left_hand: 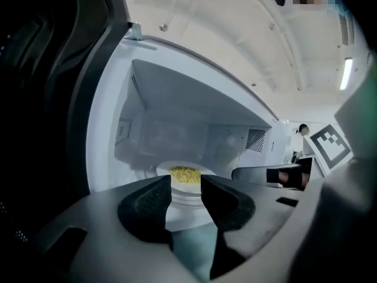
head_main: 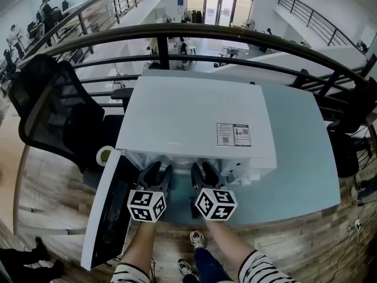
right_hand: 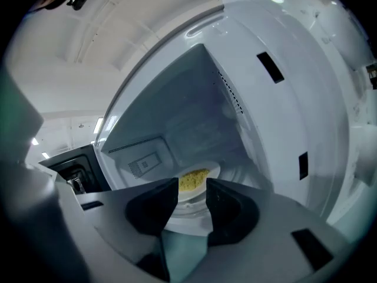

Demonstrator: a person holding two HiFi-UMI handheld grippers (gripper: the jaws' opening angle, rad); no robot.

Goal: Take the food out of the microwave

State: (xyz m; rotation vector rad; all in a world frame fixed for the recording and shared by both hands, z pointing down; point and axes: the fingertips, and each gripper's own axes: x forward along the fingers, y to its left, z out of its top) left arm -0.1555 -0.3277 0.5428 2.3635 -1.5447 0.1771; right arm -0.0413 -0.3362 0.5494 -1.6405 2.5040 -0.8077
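A white microwave (head_main: 194, 119) stands on a pale teal table with its door (head_main: 109, 214) swung open to the left. Inside, a white plate of yellow food (left_hand: 185, 174) rests on the turntable; the right gripper view shows the same plate of food (right_hand: 194, 180) deep in the cavity. My left gripper (head_main: 156, 173) and my right gripper (head_main: 203, 171) sit side by side at the mouth of the cavity, pointing in. The left gripper (left_hand: 185, 194) is open with nothing between its fingers. The right gripper (right_hand: 192, 196) is open too, short of the plate.
The open door flanks my left gripper and the microwave's control-panel wall (right_hand: 283, 117) flanks my right. A black office chair (head_main: 53, 117) stands left of the table (head_main: 300, 158). A small white cup (head_main: 105, 155) sits by the microwave's left corner. A dark railing (head_main: 235, 40) runs behind.
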